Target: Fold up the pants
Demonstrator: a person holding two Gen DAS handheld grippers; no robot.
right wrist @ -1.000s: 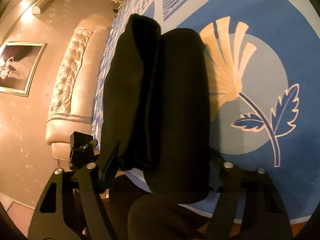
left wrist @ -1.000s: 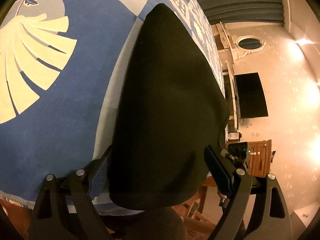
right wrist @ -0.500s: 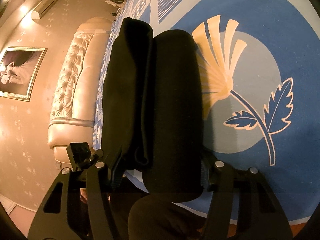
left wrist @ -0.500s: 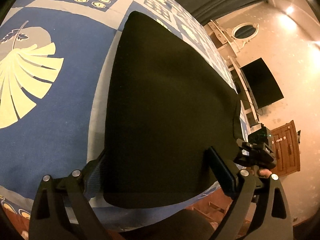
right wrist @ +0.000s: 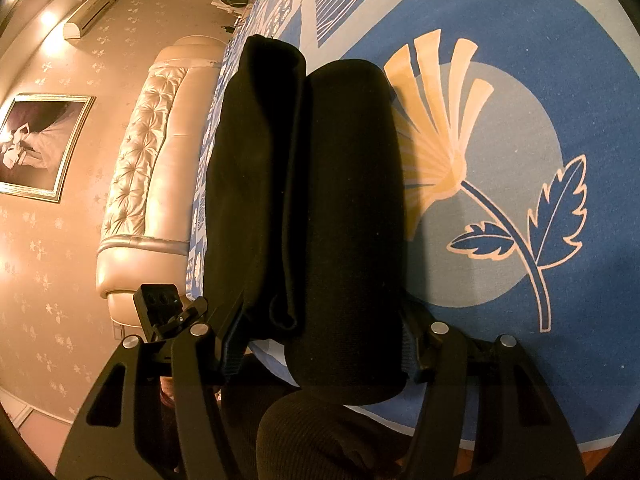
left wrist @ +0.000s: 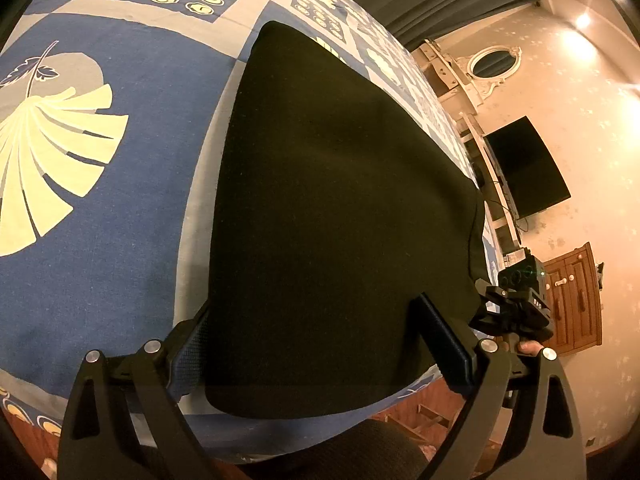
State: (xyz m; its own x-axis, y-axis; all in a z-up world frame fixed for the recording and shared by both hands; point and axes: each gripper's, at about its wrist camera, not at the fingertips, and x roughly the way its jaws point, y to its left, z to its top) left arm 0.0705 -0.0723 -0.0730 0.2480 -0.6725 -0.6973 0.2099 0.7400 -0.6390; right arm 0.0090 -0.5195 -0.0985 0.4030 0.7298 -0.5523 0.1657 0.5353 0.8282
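- Straddling the near edge of the black pants (left wrist: 340, 200) with the left gripper (left wrist: 316, 344), jaws spread wide and pressing on nothing, with cloth between them.
- Clamping the thick, doubled-over side of the same pants with the right gripper (right wrist: 324, 340), pads bearing on both flanks of the bundle.
- Lying flat on the blue patterned bed (left wrist: 100, 240), close to its front edge, apparently folded lengthwise already, with the long axis running away from both grippers.
- Judged next: closing the left gripper on the near edge as deep as the right one bites, then lifting both corners together and level.
- Worth carrying that edge straight toward the far end, for a square landing and no dragged crease.
- Worth watching the loose inner layer on the right side, likely to slip from a shallow bite.
- Farther off, a padded headboard (right wrist: 152, 168) and a dark television (left wrist: 524, 168), well apart from the work.
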